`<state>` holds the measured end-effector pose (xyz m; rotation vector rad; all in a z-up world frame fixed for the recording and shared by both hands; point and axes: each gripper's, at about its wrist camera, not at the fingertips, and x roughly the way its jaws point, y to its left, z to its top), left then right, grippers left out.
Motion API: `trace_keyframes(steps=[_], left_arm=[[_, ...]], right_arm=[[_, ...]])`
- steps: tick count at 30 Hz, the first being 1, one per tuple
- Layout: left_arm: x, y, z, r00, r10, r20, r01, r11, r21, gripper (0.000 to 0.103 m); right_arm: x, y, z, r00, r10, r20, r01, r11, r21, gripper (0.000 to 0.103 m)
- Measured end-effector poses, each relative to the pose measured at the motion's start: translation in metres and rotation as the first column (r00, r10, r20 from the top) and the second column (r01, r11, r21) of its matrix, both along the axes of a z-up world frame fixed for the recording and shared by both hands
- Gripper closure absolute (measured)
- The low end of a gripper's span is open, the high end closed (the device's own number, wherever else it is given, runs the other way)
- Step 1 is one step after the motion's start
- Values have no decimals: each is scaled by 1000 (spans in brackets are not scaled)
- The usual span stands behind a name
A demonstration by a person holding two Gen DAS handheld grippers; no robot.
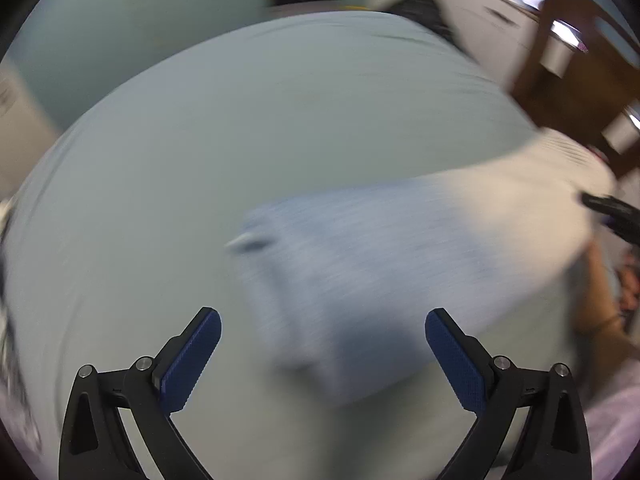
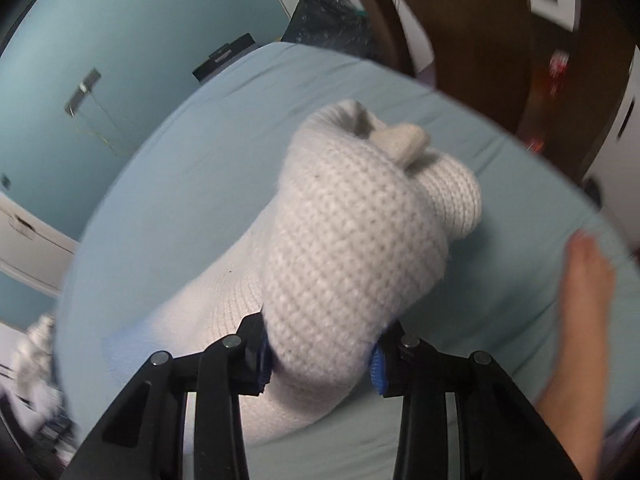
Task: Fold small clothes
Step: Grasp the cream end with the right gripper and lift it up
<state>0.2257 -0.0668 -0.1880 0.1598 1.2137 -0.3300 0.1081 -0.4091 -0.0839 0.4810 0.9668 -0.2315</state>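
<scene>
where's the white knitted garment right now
The white knitted garment fills the middle of the right wrist view, pinched in the right gripper above the light blue sheet.

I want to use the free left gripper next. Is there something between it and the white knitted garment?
Nothing visible is in the way. The left gripper is open and empty above the light blue bedsheet, and the white knitted garment lies just ahead of it. The right gripper already clamps that garment.
</scene>
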Motion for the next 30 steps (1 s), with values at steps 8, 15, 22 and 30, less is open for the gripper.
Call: trace_keyframes(steps=[8,15,22,30], left_arm=[[39,-104,-65,997,7,-76,-12,998,-65,0],[15,-146,-129,996,59,68,-60,998,12,0],[3,-145,-127,992,51,113,-55,998,25,0],[9,-45,-37,992,-20,126,13,998,55,0]], right_arm=[[-8,42,11,999,30,33,-30,999,-15,71],[-30,67,28,984,130,120,-112,983,-144,72],[-41,151,33,909,401,110,-280,785,-552,73],[-61,194,41,843,526,115,-312,651,-692,73]])
